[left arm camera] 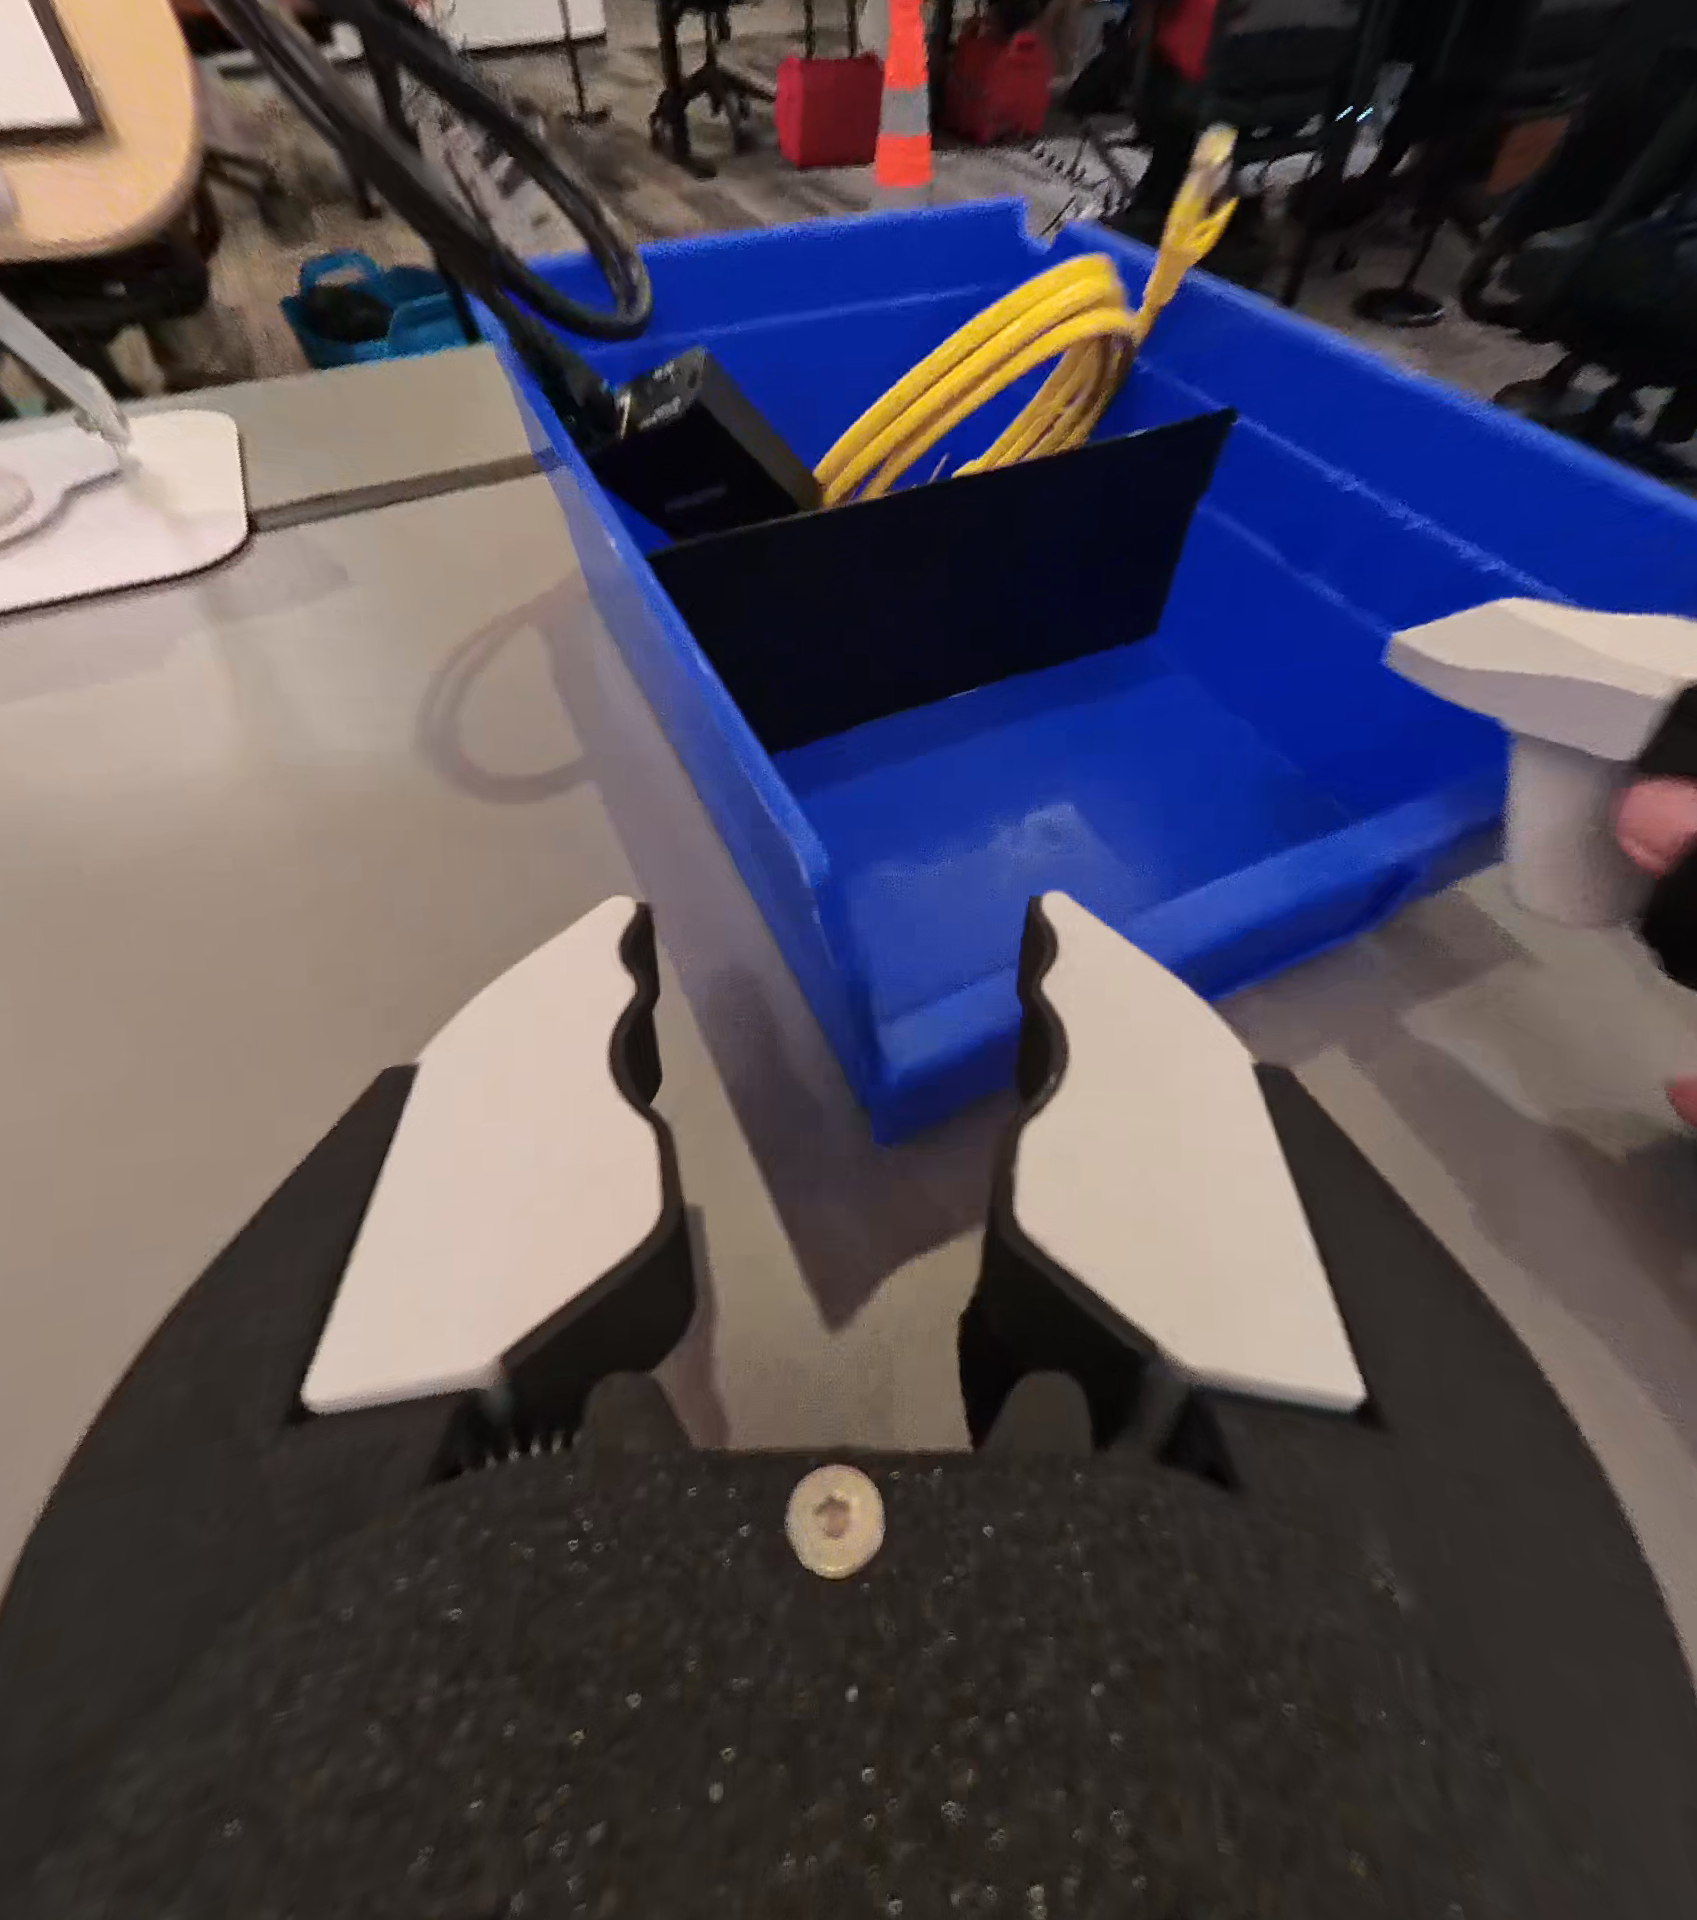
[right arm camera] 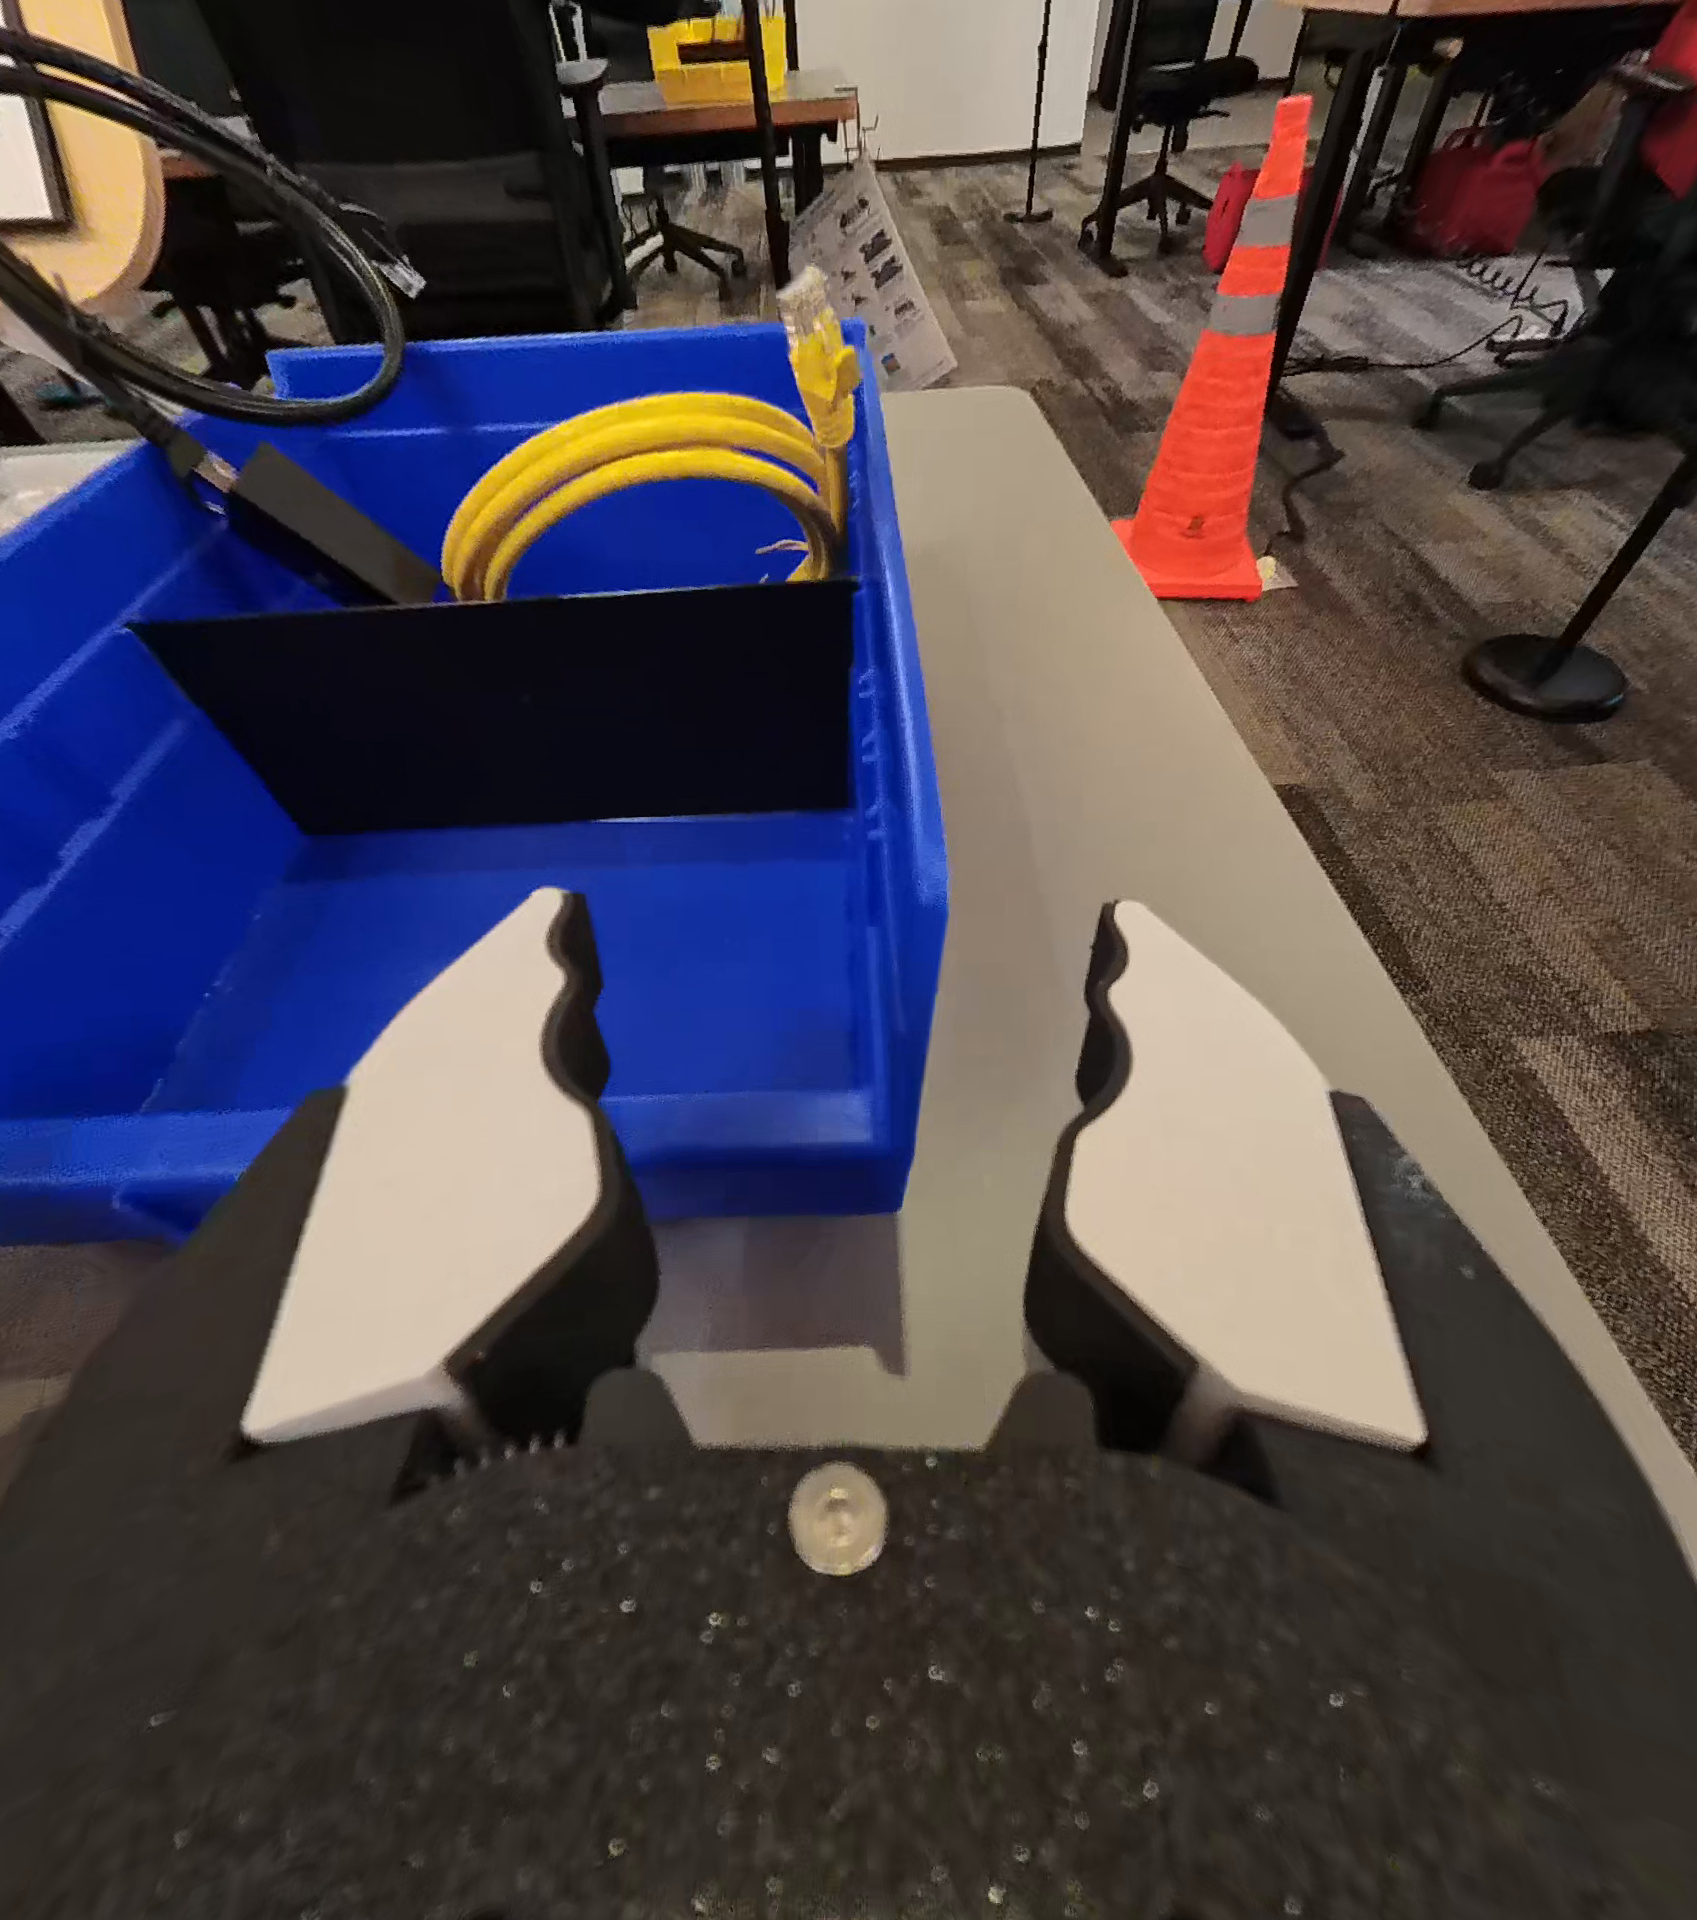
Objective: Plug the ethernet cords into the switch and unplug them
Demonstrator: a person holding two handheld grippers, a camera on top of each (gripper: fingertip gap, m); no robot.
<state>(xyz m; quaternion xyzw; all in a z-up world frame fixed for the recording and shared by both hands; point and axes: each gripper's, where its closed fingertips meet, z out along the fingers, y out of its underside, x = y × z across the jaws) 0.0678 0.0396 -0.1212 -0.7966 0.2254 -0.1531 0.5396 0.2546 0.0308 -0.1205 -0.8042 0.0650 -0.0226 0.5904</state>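
Left wrist view: left gripper (left arm camera: 839, 914) spread fairly wide with nothing between the pads, hovering over the grey table (left arm camera: 200, 883) at the near corner of the blue bin (left arm camera: 1446, 468); behind the black divider (left arm camera: 927, 582), black switch (left arm camera: 709, 457) at left with black cord (left arm camera: 553, 208) rising from it, coiled yellow ethernet cord (left arm camera: 1010, 364) at right; right gripper (left arm camera: 1550, 675) at the right edge, jaws not visible here. Right wrist view: right gripper (right arm camera: 839, 914) wide open, bare, above the bin's near right corner; switch and yellow coil in the far compartment; orange cone (right arm camera: 1228, 395) on the carpet.
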